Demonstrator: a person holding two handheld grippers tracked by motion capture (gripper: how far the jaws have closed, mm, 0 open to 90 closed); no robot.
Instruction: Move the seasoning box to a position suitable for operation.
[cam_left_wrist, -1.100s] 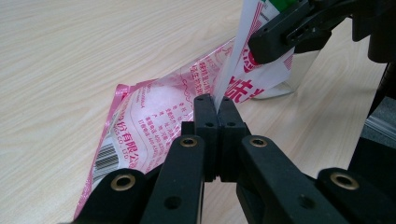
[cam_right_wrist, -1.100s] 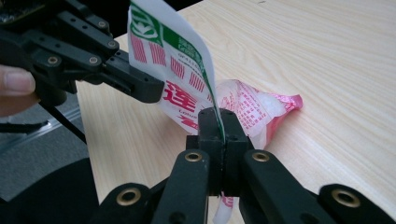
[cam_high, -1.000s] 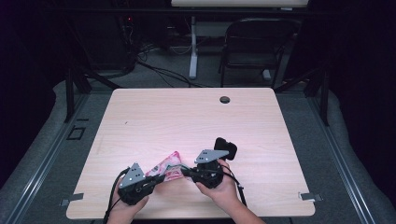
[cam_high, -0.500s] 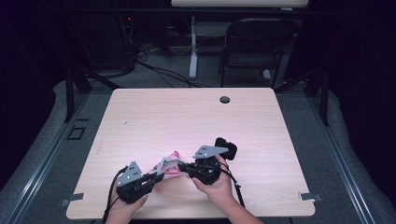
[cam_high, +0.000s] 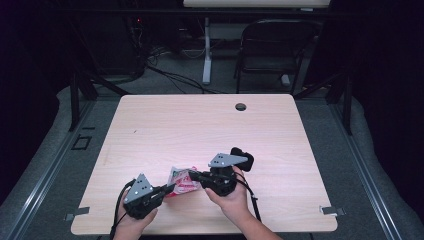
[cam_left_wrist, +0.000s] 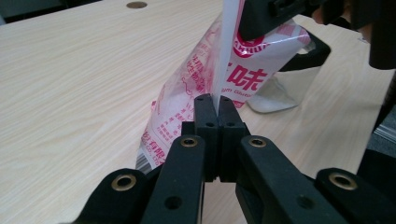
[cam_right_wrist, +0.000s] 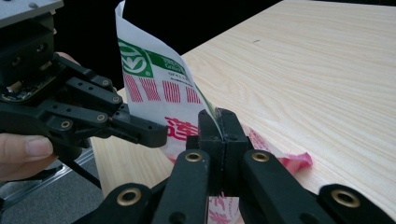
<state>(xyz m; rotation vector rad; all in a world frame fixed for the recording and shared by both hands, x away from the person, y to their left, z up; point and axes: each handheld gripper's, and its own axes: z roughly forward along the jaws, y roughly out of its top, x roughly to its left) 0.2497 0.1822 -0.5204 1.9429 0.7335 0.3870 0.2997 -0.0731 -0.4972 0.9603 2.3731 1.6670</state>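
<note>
High view: left gripper (cam_high: 167, 189) and right gripper (cam_high: 192, 175) both pinch red-white plastic bag (cam_high: 181, 181), near front edge of table (cam_high: 210, 130).
Left gripper view: jaws clamped tight on bag edge.
Right gripper view: jaws clamped tight on bag.

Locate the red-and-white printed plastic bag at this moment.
In the high view the red-and-white printed plastic bag sits near the front edge of the wooden table, pinched between the left gripper and right gripper.
</note>
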